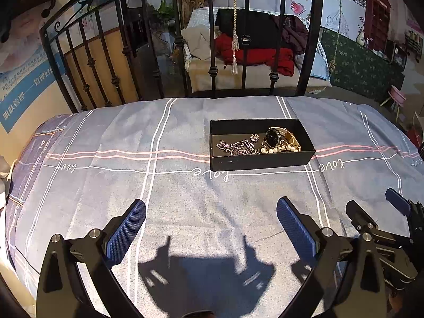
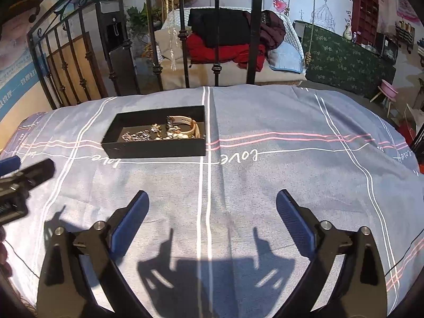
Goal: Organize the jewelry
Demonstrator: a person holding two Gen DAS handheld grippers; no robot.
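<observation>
A shallow black box [image 1: 261,161] [image 2: 153,148] sits on the bed's blue-grey plaid sheet. It holds a watch with a black dial [image 1: 273,136] and pale strap [image 2: 185,123], a pearl bracelet [image 1: 278,149], a sparkly brooch [image 1: 238,147] and a small flower earring [image 1: 254,137]. My left gripper [image 1: 211,208] is open and empty, well short of the box. My right gripper [image 2: 212,198] is open and empty, to the right of and nearer than the box. Each gripper shows at the edge of the other's view, the right one [image 1: 376,206] and the left one [image 2: 26,169].
A black iron bed rail [image 1: 212,74] stands right behind the sheet's far edge. Beyond it lie a pile of red and black clothes [image 1: 254,45] and a hanging tassel cord [image 1: 234,39]. The sheet [image 2: 278,172] curves down at left and right.
</observation>
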